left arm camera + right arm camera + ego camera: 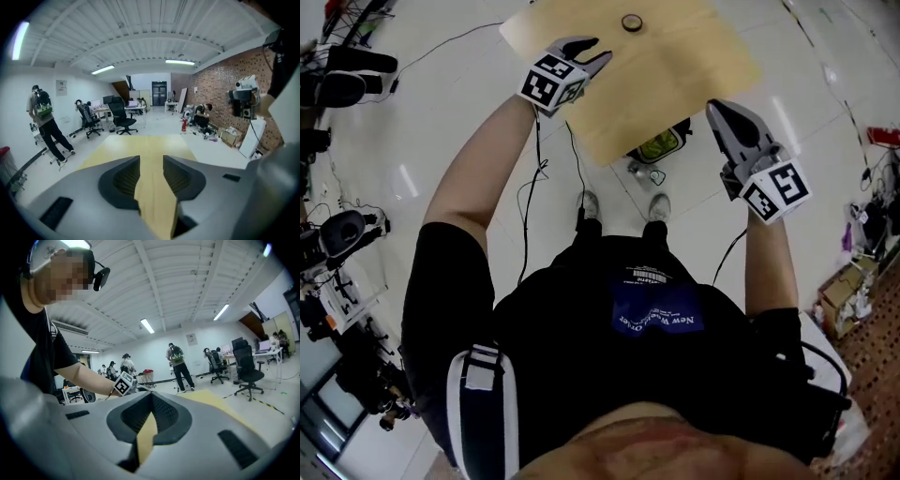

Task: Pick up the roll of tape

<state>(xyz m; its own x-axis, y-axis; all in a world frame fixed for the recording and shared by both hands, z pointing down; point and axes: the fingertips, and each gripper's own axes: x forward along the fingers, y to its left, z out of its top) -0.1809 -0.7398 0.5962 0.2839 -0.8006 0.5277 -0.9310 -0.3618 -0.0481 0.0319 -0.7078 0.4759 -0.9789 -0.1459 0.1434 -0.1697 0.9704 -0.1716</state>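
Observation:
The roll of tape is a small dark ring lying flat near the far edge of the light wooden table. My left gripper hovers over the table's near left part, short of the roll and to its left. Its jaws stand apart with only bare tabletop between them in the left gripper view. My right gripper is at the table's near right corner, tips together and nothing held; in its own view the tips meet. Neither gripper view shows the roll.
A green-and-black object sits on the floor under the table's near edge, by the person's shoes. Cables and equipment line the floor at left. Office chairs and a standing person are beyond the table.

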